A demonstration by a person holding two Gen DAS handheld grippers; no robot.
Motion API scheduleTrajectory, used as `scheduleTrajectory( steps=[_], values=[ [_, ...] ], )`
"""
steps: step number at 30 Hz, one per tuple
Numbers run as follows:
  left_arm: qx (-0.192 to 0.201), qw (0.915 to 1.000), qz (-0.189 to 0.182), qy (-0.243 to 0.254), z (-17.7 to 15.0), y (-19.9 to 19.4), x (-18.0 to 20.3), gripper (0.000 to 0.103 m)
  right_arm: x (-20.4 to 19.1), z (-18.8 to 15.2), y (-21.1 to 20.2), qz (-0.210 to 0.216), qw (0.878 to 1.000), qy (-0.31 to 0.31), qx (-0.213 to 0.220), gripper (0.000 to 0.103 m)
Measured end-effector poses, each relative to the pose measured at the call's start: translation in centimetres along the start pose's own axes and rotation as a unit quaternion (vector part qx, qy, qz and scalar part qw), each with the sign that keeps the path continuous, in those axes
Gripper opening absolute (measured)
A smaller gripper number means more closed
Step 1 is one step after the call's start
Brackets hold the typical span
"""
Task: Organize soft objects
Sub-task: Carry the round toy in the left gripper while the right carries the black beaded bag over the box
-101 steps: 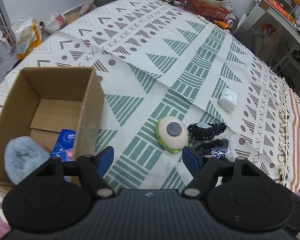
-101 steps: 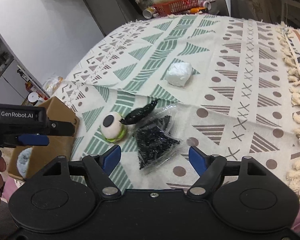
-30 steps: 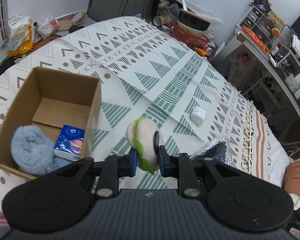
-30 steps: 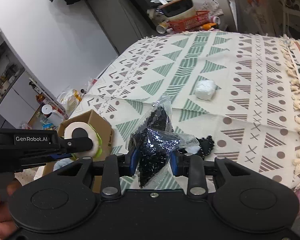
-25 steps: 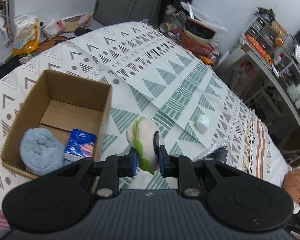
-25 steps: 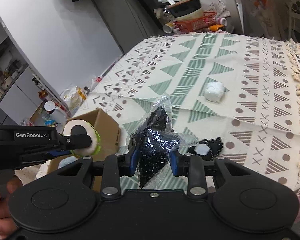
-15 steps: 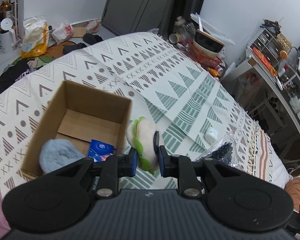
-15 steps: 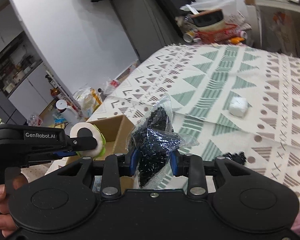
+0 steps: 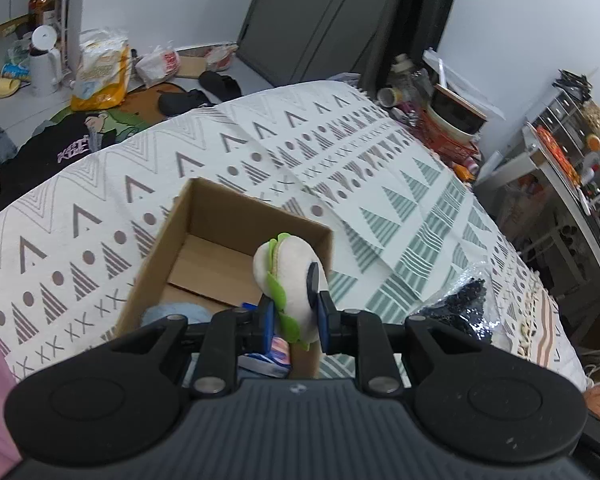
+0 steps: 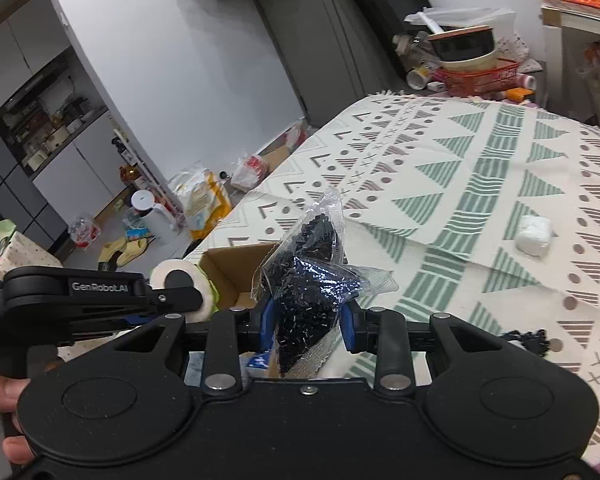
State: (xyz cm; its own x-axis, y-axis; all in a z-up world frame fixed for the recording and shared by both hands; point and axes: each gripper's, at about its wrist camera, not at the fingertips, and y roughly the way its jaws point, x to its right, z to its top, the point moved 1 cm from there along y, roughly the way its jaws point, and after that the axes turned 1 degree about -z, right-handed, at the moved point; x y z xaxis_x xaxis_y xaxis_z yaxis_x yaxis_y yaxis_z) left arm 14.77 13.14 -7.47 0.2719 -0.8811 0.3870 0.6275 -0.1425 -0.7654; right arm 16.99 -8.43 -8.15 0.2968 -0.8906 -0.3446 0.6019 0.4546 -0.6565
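My left gripper (image 9: 295, 322) is shut on a round white plush toy (image 9: 286, 276) with green trim and a dark disc, held in the air over the near right corner of the open cardboard box (image 9: 208, 216). Inside the box lie a pale blue fluffy thing (image 9: 168, 314) and a blue packet (image 9: 270, 354). My right gripper (image 10: 308, 328) is shut on a clear bag of black beads (image 10: 308, 280), raised beside the box (image 10: 236, 268). The bag (image 9: 460, 304) also shows at the right of the left wrist view. The left gripper (image 10: 168, 300) with its toy (image 10: 180, 280) appears in the right wrist view.
A white lump (image 10: 534, 234) and a small black frilly piece (image 10: 528, 338) lie on the patterned blanket (image 10: 480, 168). A red basket with bowls (image 10: 472, 68) stands past the far edge. Bags, slippers and a white jug (image 10: 152, 216) litter the floor on the left. A hand (image 10: 4, 392) holds the left gripper.
Both grippers closed on their objects and lifted them off the blanket. They have since risen and shifted left, so the plush toy now hangs over the box corner.
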Motion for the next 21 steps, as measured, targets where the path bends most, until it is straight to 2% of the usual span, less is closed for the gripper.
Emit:
scheduleTrajectory(
  steps=[15,21],
  values=[
    [-0.009,0.9991,0.022,-0.035,1.9,2.8,-4.7,0.021,-3.0,-0.2,4.1,0.010,0.999,-0.012,-0.029,0.032],
    [-0.023,0.9981,0.034,-0.045,2.1,4.6,-6.0,0.023,-3.4,-0.2,5.6,0.009,0.999,-0.011,-0.041,0.032]
  ],
)
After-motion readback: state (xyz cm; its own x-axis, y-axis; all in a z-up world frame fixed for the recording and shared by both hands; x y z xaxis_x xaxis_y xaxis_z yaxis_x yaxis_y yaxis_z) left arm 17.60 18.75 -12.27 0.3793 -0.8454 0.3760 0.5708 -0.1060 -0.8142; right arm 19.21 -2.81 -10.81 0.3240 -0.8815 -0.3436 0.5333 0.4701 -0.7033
